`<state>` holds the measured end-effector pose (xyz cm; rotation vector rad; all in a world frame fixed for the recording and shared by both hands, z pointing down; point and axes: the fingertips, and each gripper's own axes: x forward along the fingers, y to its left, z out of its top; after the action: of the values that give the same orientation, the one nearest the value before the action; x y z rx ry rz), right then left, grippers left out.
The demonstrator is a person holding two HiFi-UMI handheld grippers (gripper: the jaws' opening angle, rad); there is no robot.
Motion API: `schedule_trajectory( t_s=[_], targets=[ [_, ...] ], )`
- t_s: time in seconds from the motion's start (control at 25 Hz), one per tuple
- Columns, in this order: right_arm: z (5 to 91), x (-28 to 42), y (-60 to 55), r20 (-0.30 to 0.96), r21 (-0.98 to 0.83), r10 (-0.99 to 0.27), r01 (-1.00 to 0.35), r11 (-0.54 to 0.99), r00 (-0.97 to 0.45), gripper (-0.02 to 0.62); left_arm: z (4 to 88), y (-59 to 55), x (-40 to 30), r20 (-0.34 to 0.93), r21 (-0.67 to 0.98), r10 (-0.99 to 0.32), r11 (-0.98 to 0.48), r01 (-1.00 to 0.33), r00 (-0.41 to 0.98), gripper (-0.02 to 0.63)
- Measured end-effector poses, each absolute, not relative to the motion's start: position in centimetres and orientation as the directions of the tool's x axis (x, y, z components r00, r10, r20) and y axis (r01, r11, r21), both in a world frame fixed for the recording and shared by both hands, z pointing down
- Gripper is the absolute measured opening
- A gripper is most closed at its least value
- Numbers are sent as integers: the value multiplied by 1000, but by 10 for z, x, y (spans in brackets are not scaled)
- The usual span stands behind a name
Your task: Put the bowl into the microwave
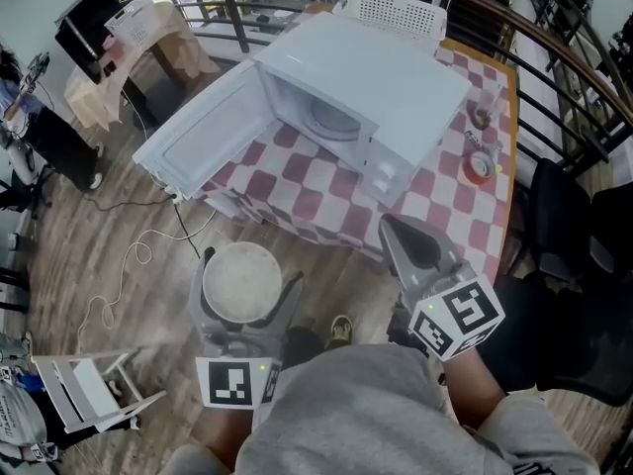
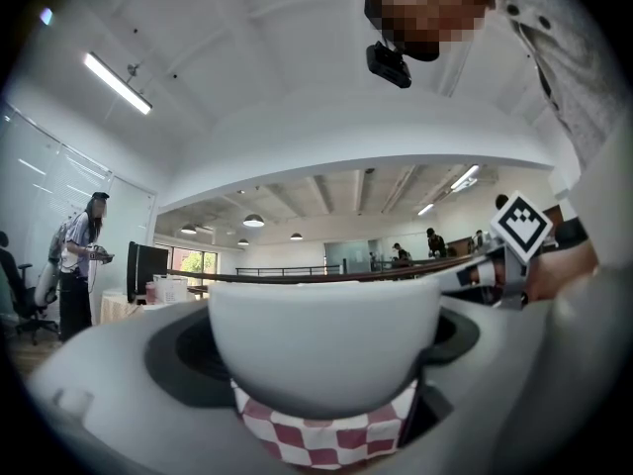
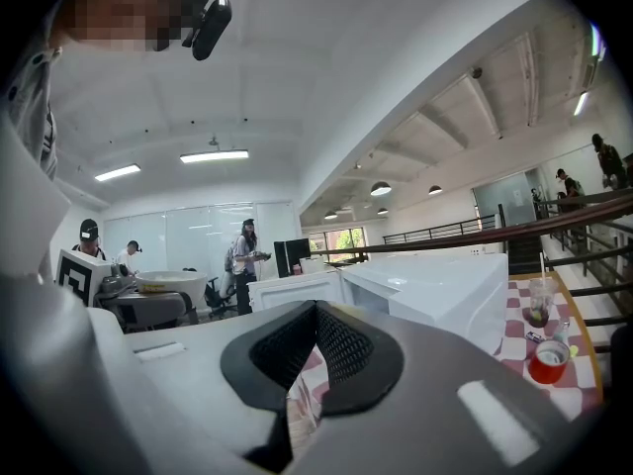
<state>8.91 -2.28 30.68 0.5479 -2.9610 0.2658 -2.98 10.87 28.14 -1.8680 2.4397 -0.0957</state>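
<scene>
A white microwave (image 1: 381,72) stands on a red-and-white checked table (image 1: 445,201). Its door (image 1: 203,132) is swung wide open to the left, and the glass turntable (image 1: 333,119) shows inside. My left gripper (image 1: 247,270) is shut on a white bowl (image 1: 241,282), held over the floor below the table's near edge. In the left gripper view the bowl (image 2: 326,339) fills the space between the jaws. My right gripper (image 1: 394,232) hovers by the table's near edge, to the right of the bowl, shut and empty (image 3: 309,369). The right gripper view also shows the microwave (image 3: 435,285) and the bowl (image 3: 168,281).
A red round thing (image 1: 480,166) and a glass (image 1: 482,115) sit on the table to the right of the microwave. A white chair (image 1: 391,8) stands behind the table, a black office chair (image 1: 574,236) to the right. A folded white chair (image 1: 94,389) and a cable (image 1: 129,265) lie on the floor at left.
</scene>
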Motion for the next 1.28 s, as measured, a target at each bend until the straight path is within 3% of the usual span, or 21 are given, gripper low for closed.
schedule_trajectory(
  t_s=[0.72,1.28],
  targets=[
    [314,99,-17,135,-174,-346,-366,914,-928,-3,277,108,-16,-18,-116,-971,240,-964,-239,523],
    [328,54,-39,188,-164,-357,-388,907,-915,-2,291,70,-61,10,-97,-985,173,-980,-175,523]
  ],
)
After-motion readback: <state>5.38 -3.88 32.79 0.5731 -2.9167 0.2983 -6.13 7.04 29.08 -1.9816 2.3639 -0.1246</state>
